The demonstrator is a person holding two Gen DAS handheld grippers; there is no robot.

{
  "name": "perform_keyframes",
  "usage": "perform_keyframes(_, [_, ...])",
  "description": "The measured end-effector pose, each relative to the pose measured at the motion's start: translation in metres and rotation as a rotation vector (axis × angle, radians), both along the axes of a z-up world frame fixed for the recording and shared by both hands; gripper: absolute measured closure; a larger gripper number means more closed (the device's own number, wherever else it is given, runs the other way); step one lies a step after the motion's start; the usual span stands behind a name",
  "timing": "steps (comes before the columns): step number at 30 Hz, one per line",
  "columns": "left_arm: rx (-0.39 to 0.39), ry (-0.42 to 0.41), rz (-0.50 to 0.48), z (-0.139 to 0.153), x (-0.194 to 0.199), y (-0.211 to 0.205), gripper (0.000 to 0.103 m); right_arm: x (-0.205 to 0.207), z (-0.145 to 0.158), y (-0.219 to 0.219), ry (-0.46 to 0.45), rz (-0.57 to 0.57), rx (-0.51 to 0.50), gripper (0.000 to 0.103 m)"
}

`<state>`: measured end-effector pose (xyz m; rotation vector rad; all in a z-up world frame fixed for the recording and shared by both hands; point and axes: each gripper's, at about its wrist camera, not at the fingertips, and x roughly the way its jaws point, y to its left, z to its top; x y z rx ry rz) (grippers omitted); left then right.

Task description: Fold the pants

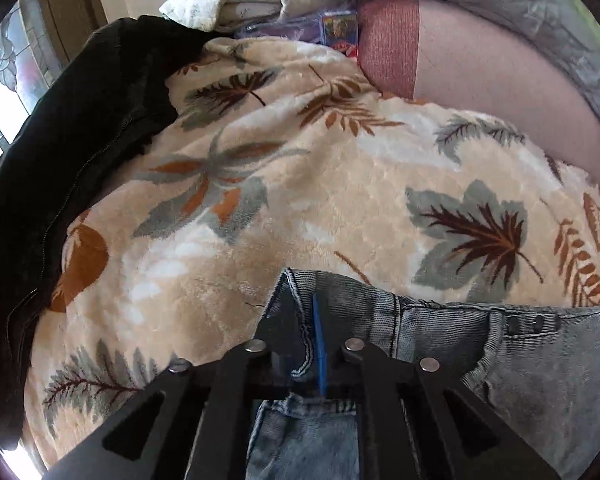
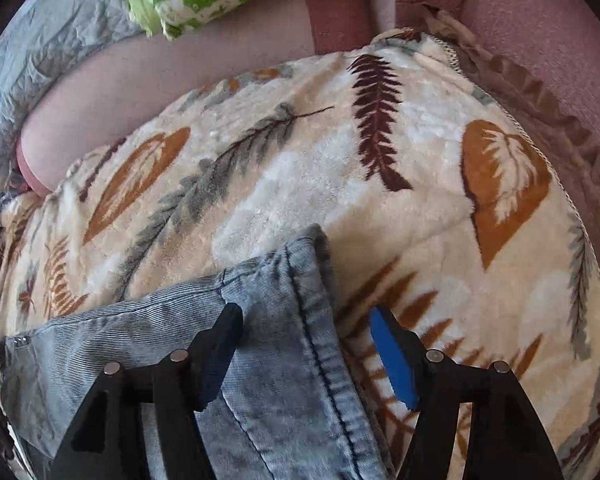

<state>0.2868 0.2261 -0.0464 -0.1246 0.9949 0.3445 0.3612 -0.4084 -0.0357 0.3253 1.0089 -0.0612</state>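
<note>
My left gripper [image 1: 306, 312] pinches the jeans' [image 1: 520, 360] waistband corner; my right gripper [image 2: 304, 344] gapes wide astride the hem [image 2: 300, 264]. I should close squarely before lifting.

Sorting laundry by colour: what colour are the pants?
Faded light blue-grey denim pants, clearest in the right wrist view.
</note>
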Motion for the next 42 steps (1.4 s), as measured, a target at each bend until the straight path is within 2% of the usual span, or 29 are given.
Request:
perform_keyframes(1, [0.021,-0.035,0.011,0.011,-0.012,0.001,0.074,-0.012,0.001,-0.012,0.005,-0.028,0.050,0.031])
perform_keyframes(2, [0.054,-0.078,0.020,0.023,-0.027,0.000,0.056,-0.024,0.002,-0.022,0.016,-0.048,0.090,0.031])
perform_keyframes(3, [0.083,-0.121,0.020,0.033,-0.041,-0.003,0.042,-0.036,0.001,-0.031,0.029,-0.062,0.129,0.031])
perform_keyframes(5, [0.098,-0.178,-0.015,0.045,-0.067,-0.013,0.039,-0.053,-0.007,-0.039,0.070,-0.053,0.196,0.031])
perform_keyframes(8, [0.101,-0.147,-0.096,0.040,-0.082,-0.037,0.039,-0.061,-0.017,-0.025,0.106,0.002,0.207,0.032])
perform_keyframes(9, [0.115,-0.126,-0.114,0.034,-0.083,-0.047,0.039,-0.059,-0.021,-0.019,0.120,0.015,0.194,0.036])
perform_keyframes(11, [0.153,-0.044,-0.141,0.012,-0.078,-0.062,0.039,-0.053,-0.028,-0.008,0.169,0.002,0.098,0.052])
perform_keyframes(12, [0.174,0.018,-0.149,-0.003,-0.074,-0.069,0.039,-0.053,-0.027,-0.003,0.170,0.003,0.053,0.066])
perform_keyframes(13, [0.195,0.073,-0.158,-0.017,-0.071,-0.073,0.039,-0.054,-0.023,0.000,0.160,0.018,0.048,0.082])
perform_keyframes(14, [0.214,0.104,-0.165,-0.028,-0.069,-0.076,0.039,-0.058,-0.016,0.003,0.149,0.024,0.043,0.083])
perform_keyframes(17, [0.252,0.106,-0.171,-0.039,-0.068,-0.080,0.035,-0.078,0.012,0.016,0.089,0.064,-0.111,0.083])
perform_keyframes(19, [0.261,0.115,-0.163,-0.039,-0.066,-0.080,0.033,-0.089,0.006,0.012,0.101,0.064,-0.156,0.083])
perform_keyframes(20, [0.269,0.123,-0.163,-0.040,-0.064,-0.080,0.032,-0.091,-0.005,0.012,0.130,0.071,-0.210,0.082])
perform_keyframes(21, [0.278,0.131,-0.163,-0.039,-0.063,-0.081,0.032,-0.089,-0.024,0.014,0.178,0.092,-0.253,0.074])
perform_keyframes(22, [0.288,0.139,-0.163,-0.037,-0.063,-0.082,0.032,-0.090,-0.035,0.013,0.168,0.103,-0.263,0.070])
perform_keyframes(23, [0.296,0.139,-0.168,-0.032,-0.066,-0.083,0.032,-0.095,-0.031,0.011,0.119,0.084,-0.272,0.066])
perform_keyframes(24, [0.296,0.120,-0.179,-0.023,-0.071,-0.086,0.032,-0.100,-0.024,0.005,0.108,0.045,-0.249,0.052])
perform_keyframes(26, [0.315,0.056,-0.212,-0.003,-0.090,-0.089,0.032,-0.115,-0.010,-0.009,0.068,0.015,-0.101,0.033])
perform_keyframes(29, [0.324,-0.016,-0.253,0.020,-0.130,-0.087,0.032,-0.152,0.010,-0.025,0.027,-0.007,-0.079,0.033])
perform_keyframes(33, [0.222,-0.035,-0.209,0.028,-0.182,-0.056,0.032,-0.212,0.002,-0.046,0.054,-0.017,0.099,0.033])
perform_keyframes(37, [0.099,0.074,-0.169,0.005,-0.212,-0.034,0.032,-0.263,-0.034,-0.051,0.142,-0.011,0.205,0.033])
perform_keyframes(40, [0.159,0.165,-0.214,-0.015,-0.223,-0.043,0.032,-0.282,-0.047,-0.046,0.147,0.012,0.221,0.035])
perform_keyframes(41, [0.163,0.200,-0.233,-0.022,-0.226,-0.046,0.032,-0.286,-0.047,-0.043,0.142,0.017,0.214,0.038])
perform_keyframes(42, [0.149,0.224,-0.246,-0.029,-0.229,-0.048,0.032,-0.287,-0.047,-0.039,0.143,0.029,0.203,0.051])
